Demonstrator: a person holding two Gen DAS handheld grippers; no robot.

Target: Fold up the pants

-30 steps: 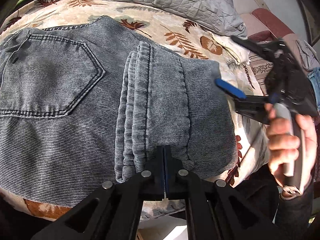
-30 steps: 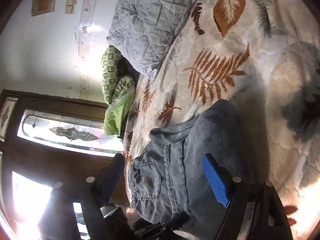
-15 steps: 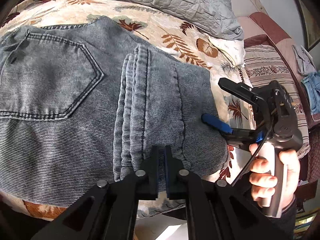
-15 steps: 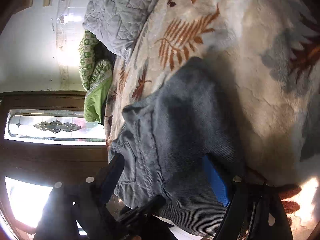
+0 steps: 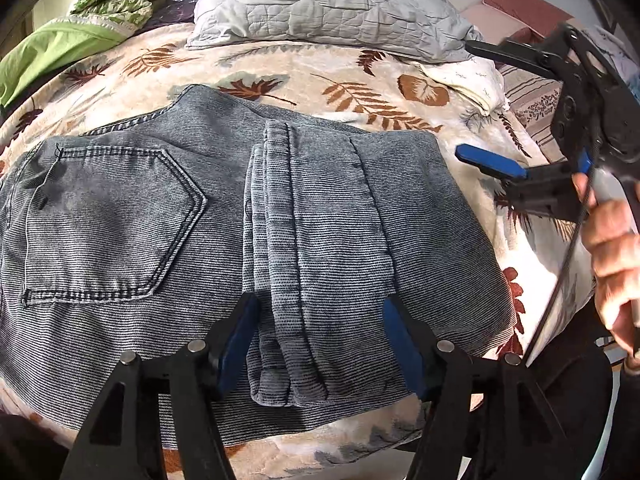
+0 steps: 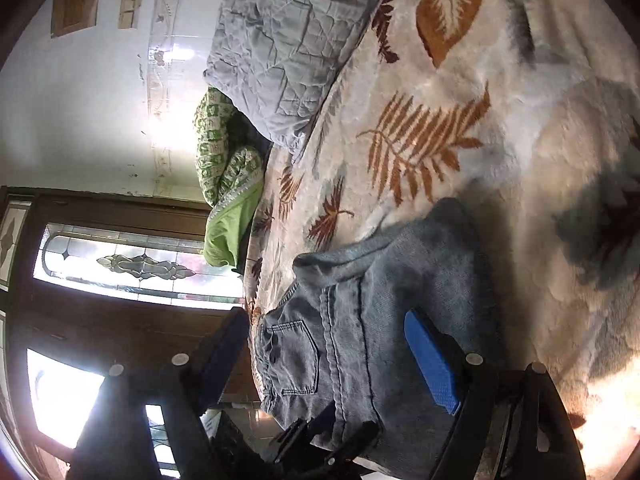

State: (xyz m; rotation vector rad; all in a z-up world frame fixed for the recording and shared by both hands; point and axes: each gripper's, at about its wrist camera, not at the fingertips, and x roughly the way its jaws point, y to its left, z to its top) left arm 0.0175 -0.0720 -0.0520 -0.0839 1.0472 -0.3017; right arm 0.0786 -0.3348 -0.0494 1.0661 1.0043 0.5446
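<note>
The grey-blue denim pants lie folded on the leaf-patterned bed blanket, back pocket at left and the leg ends laid over the middle. My left gripper is open, its blue-padded fingers standing either side of the folded leg ends near the front edge. My right gripper is open and empty, held in a hand just right of the pants and above the blanket. In the right wrist view the pants lie sideways between that gripper's open fingers.
A grey quilted pillow lies at the back of the bed. A green bedcover is bunched at the back left. White and striped cloths lie at the right. A wooden door with glass stands beyond the bed.
My left gripper has opened and let go of the folded leg ends, and pulled back a little. My right gripper has lifted away from the pants' right edge, still open.
</note>
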